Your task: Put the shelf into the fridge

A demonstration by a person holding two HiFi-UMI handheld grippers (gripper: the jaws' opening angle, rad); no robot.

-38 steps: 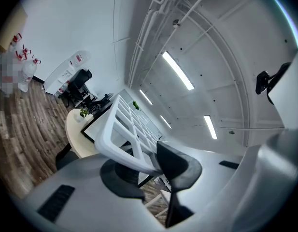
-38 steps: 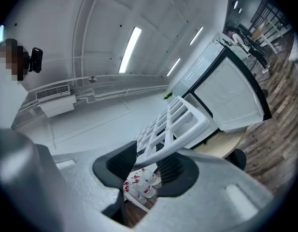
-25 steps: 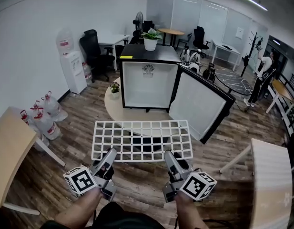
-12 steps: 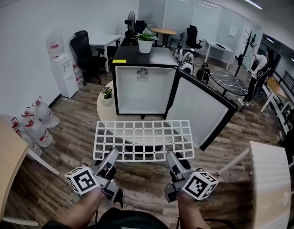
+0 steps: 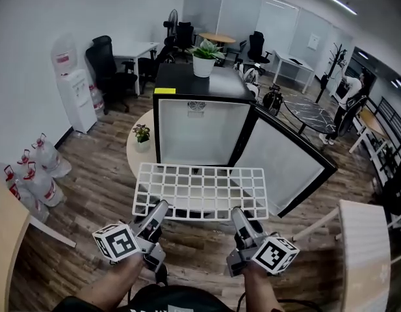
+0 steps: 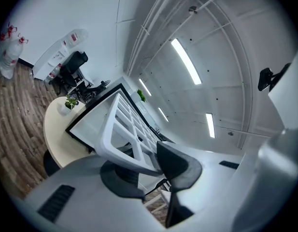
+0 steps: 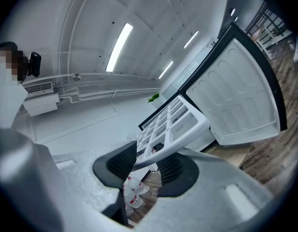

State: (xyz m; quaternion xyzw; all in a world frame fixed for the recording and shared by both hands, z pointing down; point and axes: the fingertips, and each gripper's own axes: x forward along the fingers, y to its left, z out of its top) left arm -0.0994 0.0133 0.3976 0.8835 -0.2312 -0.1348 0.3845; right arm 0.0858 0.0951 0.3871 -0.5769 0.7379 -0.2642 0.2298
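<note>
**Item: fridge shelf, in transit. All places given from the fridge.**

- **Grip.** Left hand-held gripper [image 5: 158,211] and right hand-held gripper [image 5: 239,218], both on the side farthest from the fridge. Each is clamped on the shelf's near rim, the bar pinched between its pads. One grip sits toward each near corner.
- **Location.** Shelf [image 5: 201,192] is carried in the air, roughly level, directly before the fridge's open front. Its far rim points at the opening. It appears not yet inside, though the head view cannot settle how close the far rim stands.
- **Appearance.** White open grid with rectangular cells in regular rows and a thicker frame bar all round. It is broad side to side and about as wide as the fridge's mouth. No damage is visible.
- **Handling (judged).** Probably light, since two rim pinches carry it. It looks stiff, with no sag across its span. The smooth coating may slide in the pads. Held at one edge only, it could droop or twist if the two grips go out of level. The two-point hold on the near rim suits it best, as it leaves the far rim free to enter first.
- **Destination.** Fridge [image 5: 199,132], a black cabinet with a bare white interior, stands on a round desk [image 5: 131,153]. Its door [image 5: 284,168] is swung open to the right of the opening.
- **Beyond.** A potted plant [image 5: 205,49] stands on the fridge's top.
</note>
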